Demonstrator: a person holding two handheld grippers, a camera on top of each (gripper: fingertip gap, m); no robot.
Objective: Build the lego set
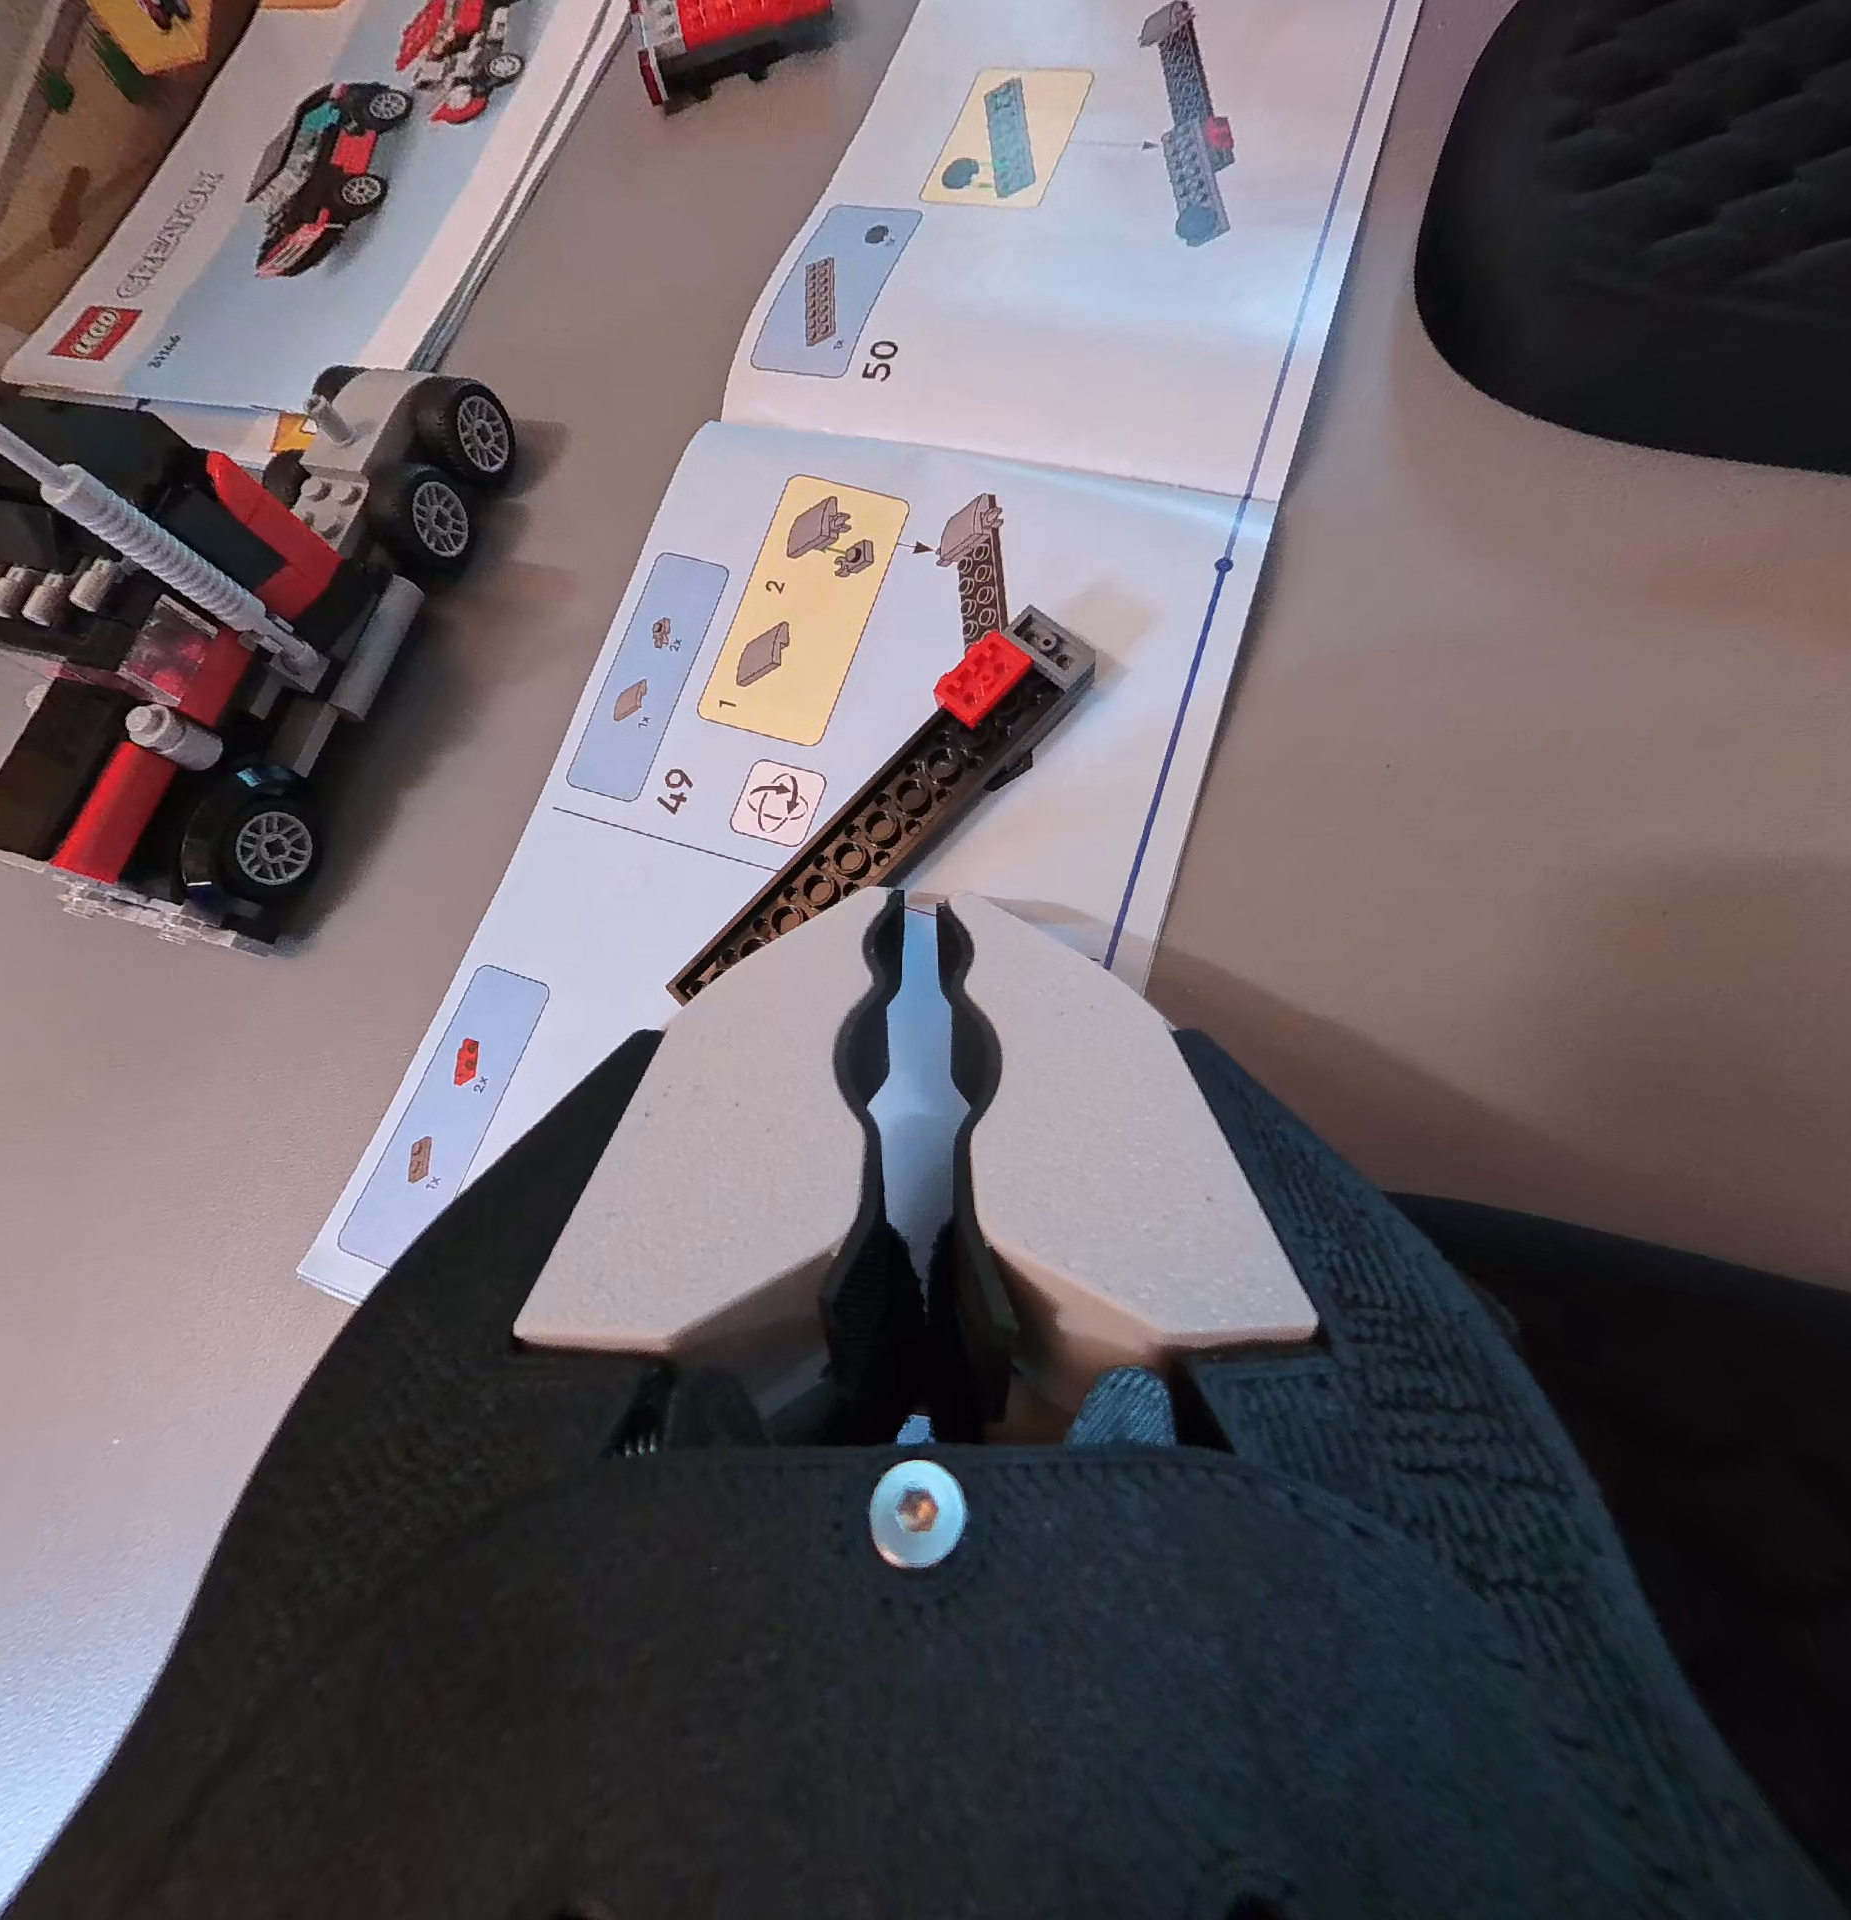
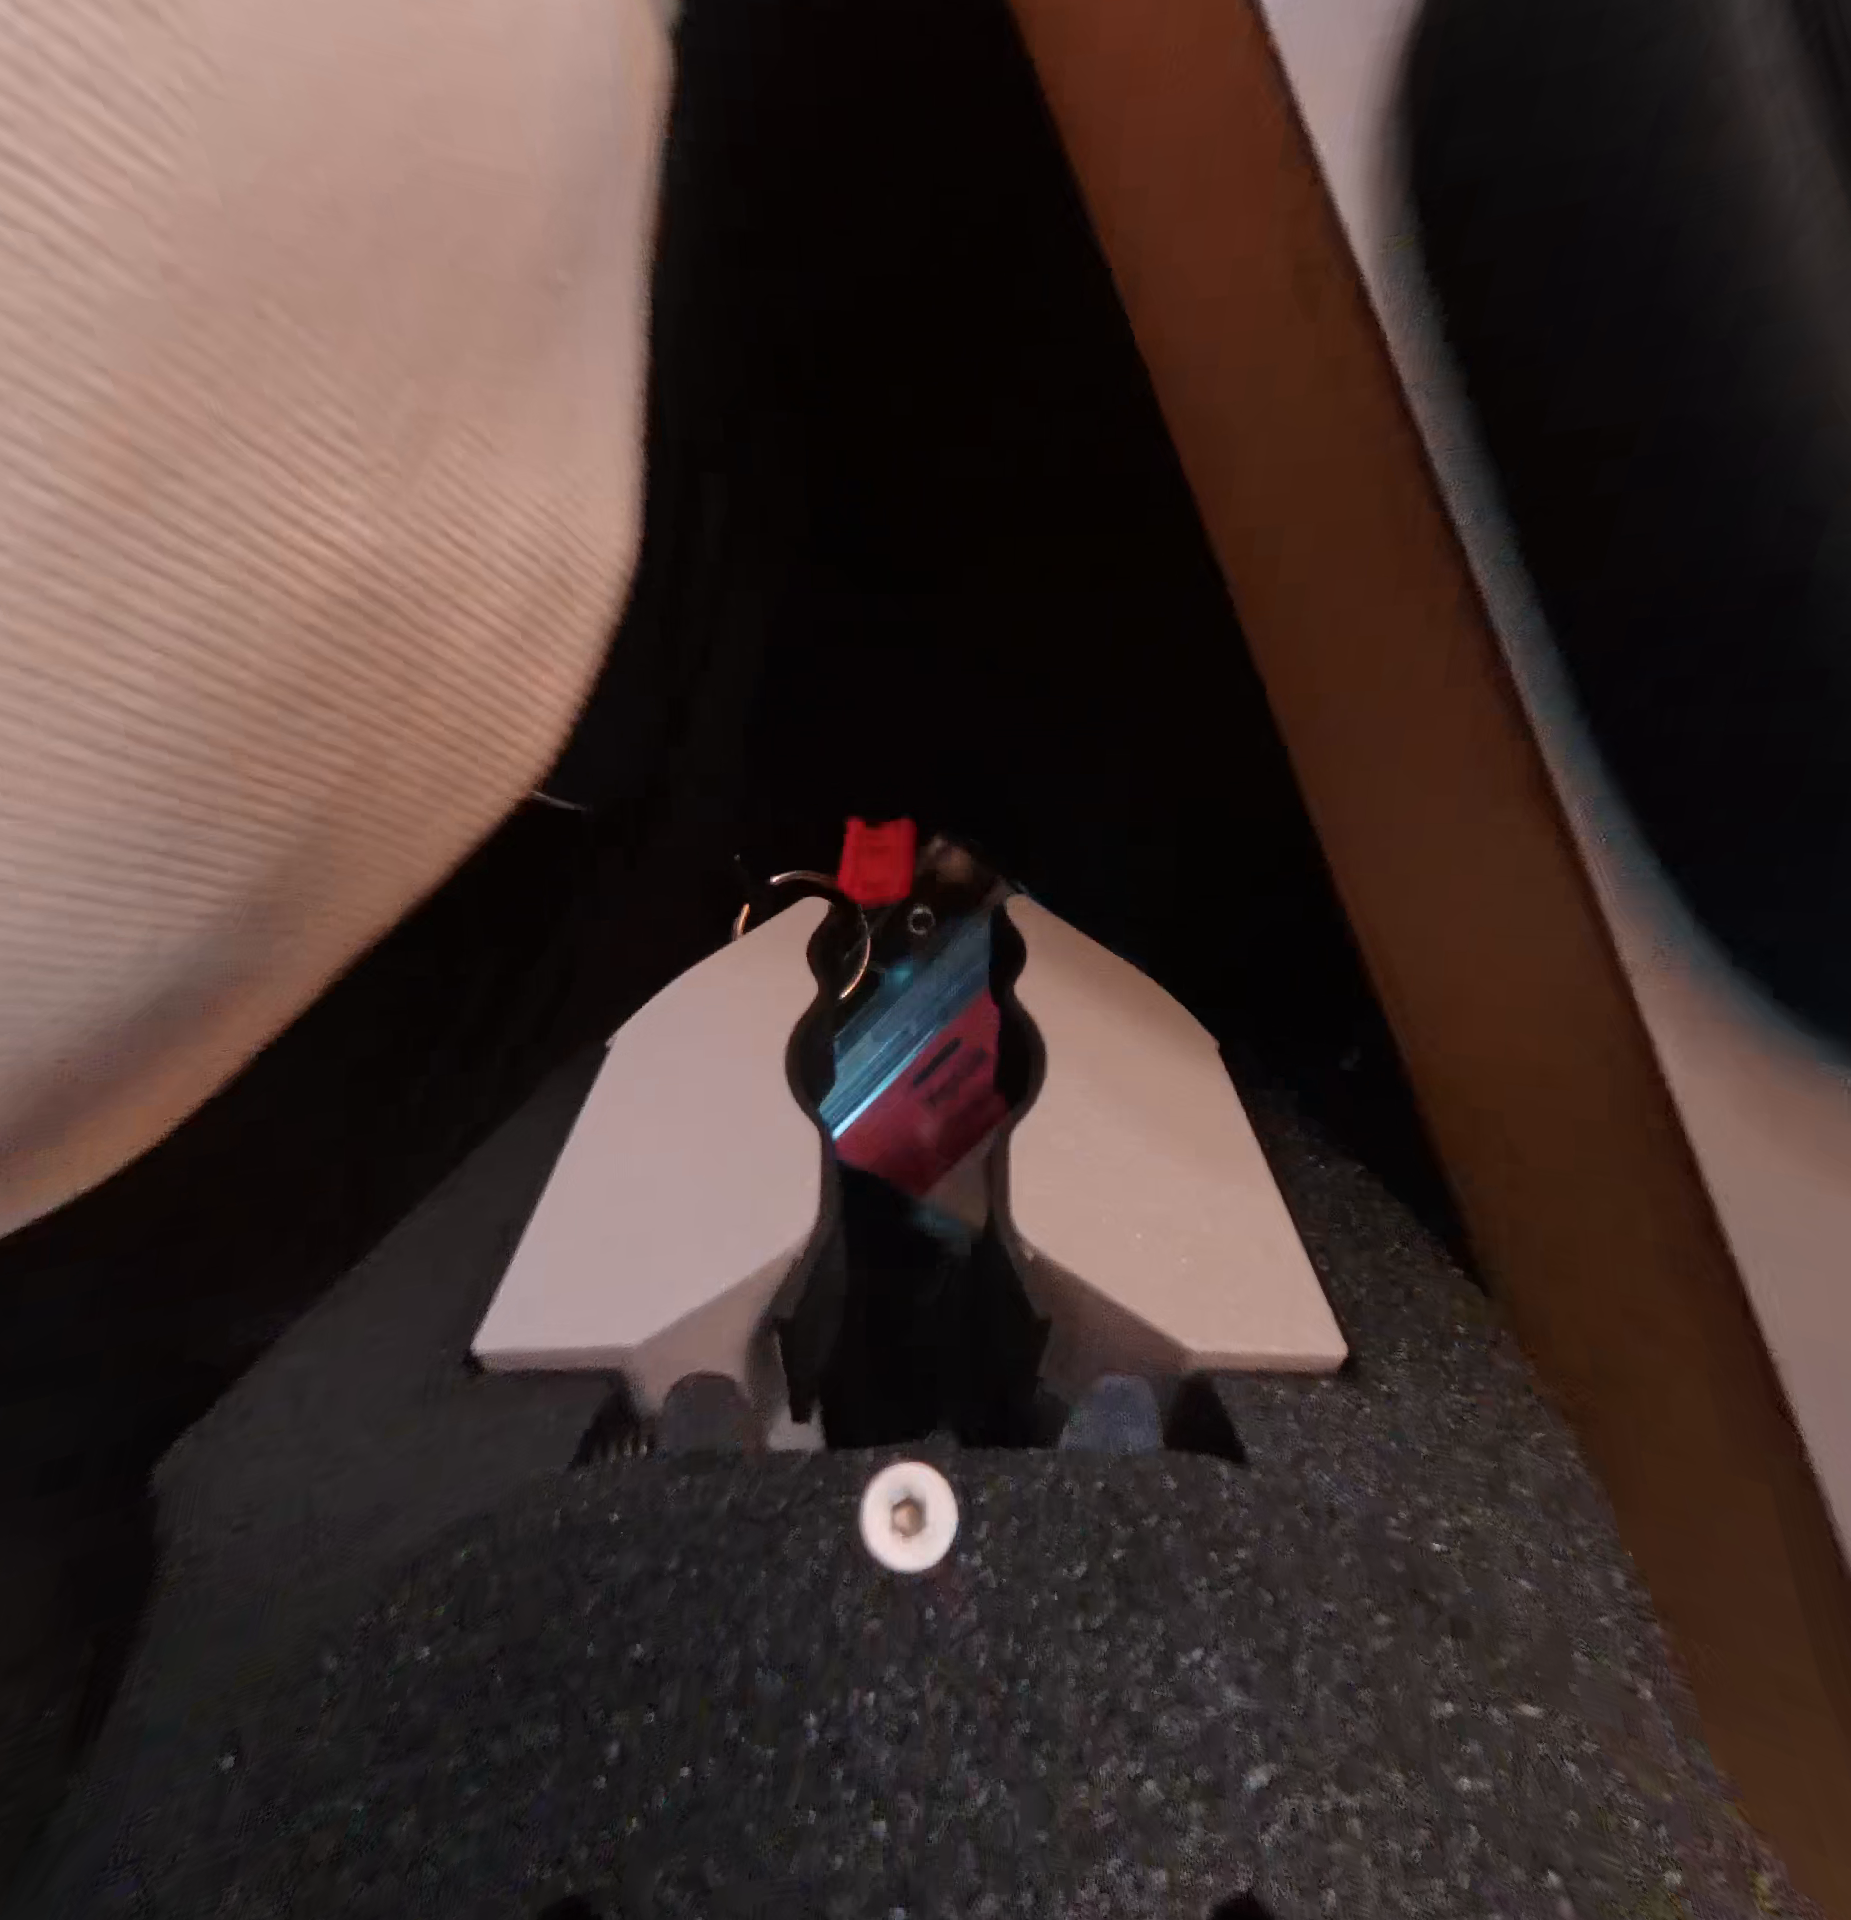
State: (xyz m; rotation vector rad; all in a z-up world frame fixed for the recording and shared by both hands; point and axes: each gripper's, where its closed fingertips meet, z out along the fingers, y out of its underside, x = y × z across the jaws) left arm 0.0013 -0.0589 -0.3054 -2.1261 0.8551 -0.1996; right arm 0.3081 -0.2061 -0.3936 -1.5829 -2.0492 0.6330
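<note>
In the left wrist view a long black studded plate (image 1: 879, 831) lies on the open instruction booklet (image 1: 692, 675). A small red brick (image 1: 981, 677) and a grey piece (image 1: 1056, 652) sit on its far end. My left gripper (image 1: 921, 906) hovers over the plate's near end, its jaws almost closed with nothing between them. In the right wrist view my right gripper (image 2: 905, 909) points below the table edge, jaws apart, gripping nothing. A small red piece (image 2: 877, 854) with a metal ring (image 2: 796, 883) and a blue and red card (image 2: 921, 1049) show past its fingers.
A part-built red and black truck (image 1: 204, 665) stands left of the booklet. A closed booklet (image 1: 277, 187) and a red sub-build (image 1: 734, 42) lie farther back. A black chair (image 1: 1669, 229) is at right. A person's beige-clad leg (image 2: 277, 520) and the brown table edge (image 2: 1368, 727) flank the right gripper.
</note>
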